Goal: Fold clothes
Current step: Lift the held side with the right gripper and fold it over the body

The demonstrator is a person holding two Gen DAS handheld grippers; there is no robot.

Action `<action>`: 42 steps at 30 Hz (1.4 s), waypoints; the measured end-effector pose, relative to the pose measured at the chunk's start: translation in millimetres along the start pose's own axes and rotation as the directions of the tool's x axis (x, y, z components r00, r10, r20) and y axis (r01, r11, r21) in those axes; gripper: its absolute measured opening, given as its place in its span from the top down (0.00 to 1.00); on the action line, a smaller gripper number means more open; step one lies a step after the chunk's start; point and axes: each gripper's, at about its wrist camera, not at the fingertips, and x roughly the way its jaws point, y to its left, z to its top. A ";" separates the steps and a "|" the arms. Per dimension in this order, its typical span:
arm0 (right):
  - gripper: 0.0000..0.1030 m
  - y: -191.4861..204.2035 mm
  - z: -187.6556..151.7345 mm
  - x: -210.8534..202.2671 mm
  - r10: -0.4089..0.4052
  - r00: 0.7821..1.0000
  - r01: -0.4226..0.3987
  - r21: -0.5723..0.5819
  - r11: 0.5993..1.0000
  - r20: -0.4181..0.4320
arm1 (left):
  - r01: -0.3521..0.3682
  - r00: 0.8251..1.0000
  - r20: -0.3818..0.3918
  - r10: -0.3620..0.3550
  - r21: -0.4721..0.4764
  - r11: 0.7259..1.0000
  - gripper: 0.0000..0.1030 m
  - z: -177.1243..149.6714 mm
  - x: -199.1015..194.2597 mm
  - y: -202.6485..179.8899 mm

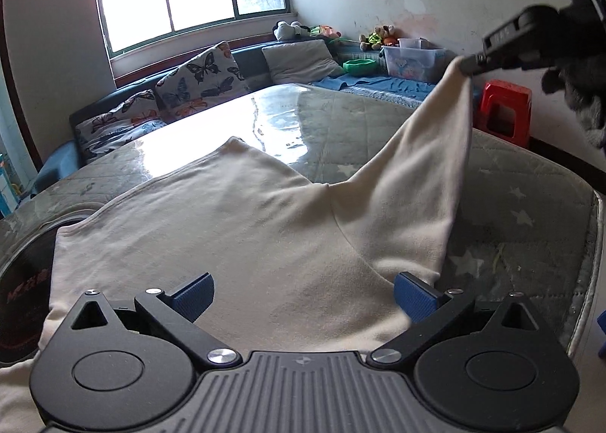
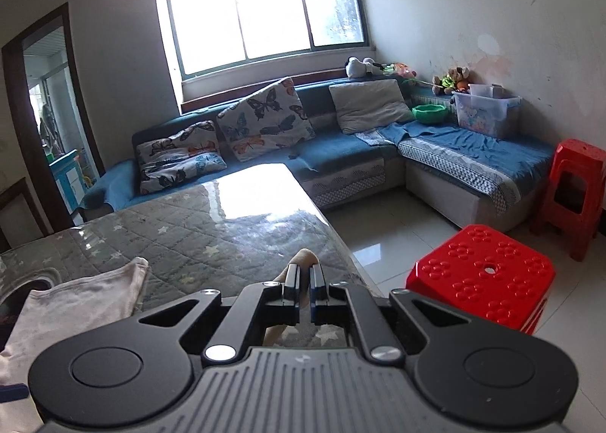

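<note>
A cream shirt (image 1: 235,228) lies spread on the glass-topped table (image 1: 303,114). My left gripper (image 1: 303,294) is open and empty, hovering low over the shirt's near part, blue pads wide apart. My right gripper (image 1: 469,65) is shut on the shirt's sleeve (image 1: 420,175) and holds its tip up in the air at the table's right side. In the right wrist view the right gripper (image 2: 305,275) pinches a fold of cream cloth (image 2: 305,257) between its fingers, and the shirt's body (image 2: 75,304) lies at lower left.
A round dark opening (image 1: 26,289) sits in the table at the left, partly under the shirt. Red plastic stools (image 2: 481,277) stand on the floor right of the table. A blue corner sofa (image 2: 341,152) with cushions runs behind.
</note>
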 end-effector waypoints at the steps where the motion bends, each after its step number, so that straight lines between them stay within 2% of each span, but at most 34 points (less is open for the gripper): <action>1: 0.96 2.8 2.3 -3.5 0.007 1.000 -0.007 -0.007 1.000 0.005 | 0.001 1.000 0.000 -0.001 -0.006 1.000 0.00 0.3 -0.1 0.7; 8: 0.96 32.9 18.7 -32.1 0.062 0.997 -0.059 -0.069 0.996 0.042 | -0.008 0.999 0.052 0.012 -0.077 0.997 0.00 0.7 -27.6 26.2; 13: 0.96 74.8 29.7 -58.6 0.145 0.988 -0.134 -0.157 0.979 0.059 | -0.066 0.994 0.076 0.080 -0.171 0.983 0.00 -10.1 -54.1 65.9; 18: 0.96 136.2 30.3 -80.7 0.266 0.963 -0.247 -0.272 0.930 0.037 | -0.138 0.984 0.079 0.162 -0.245 0.960 0.00 -29.0 -77.6 101.9; 23: 0.96 199.2 13.9 -87.1 0.387 0.921 -0.376 -0.371 0.849 -0.047 | -0.202 0.971 0.059 0.232 -0.322 0.925 0.00 -51.7 -95.1 130.8; 26: 0.96 242.3 -8.6 -81.8 0.453 0.882 -0.463 -0.416 0.783 -0.129 | -0.231 0.965 0.035 0.259 -0.355 0.906 0.00 -65.8 -100.5 140.3; 31: 0.95 287.6 -52.8 -55.8 0.514 0.807 -0.590 -0.393 0.705 -0.290 | -0.252 0.962 -0.003 0.273 -0.390 0.886 0.00 -81.7 -102.7 146.5; 34: 0.90 294.9 -70.3 -48.9 0.532 0.769 -0.637 -0.364 0.679 -0.354 | -0.254 0.962 -0.008 0.273 -0.395 0.883 0.00 -84.4 -104.1 147.3; 35: 0.85 296.1 -73.8 -47.9 0.536 0.759 -0.649 -0.358 0.671 -0.370 | -0.256 0.961 -0.009 0.275 -0.394 0.883 0.00 -83.9 -104.6 147.1; 38: 0.84 284.0 -70.1 -52.0 0.530 0.766 -0.641 -0.364 0.676 -0.364 | -0.254 0.961 0.000 0.275 -0.390 0.885 0.00 -79.2 -105.5 146.0; 42: 0.82 242.7 -68.3 -48.8 0.448 0.815 -0.569 -0.369 0.735 -0.366 | -0.226 0.965 0.040 0.259 -0.375 0.899 0.00 -69.1 -106.4 138.5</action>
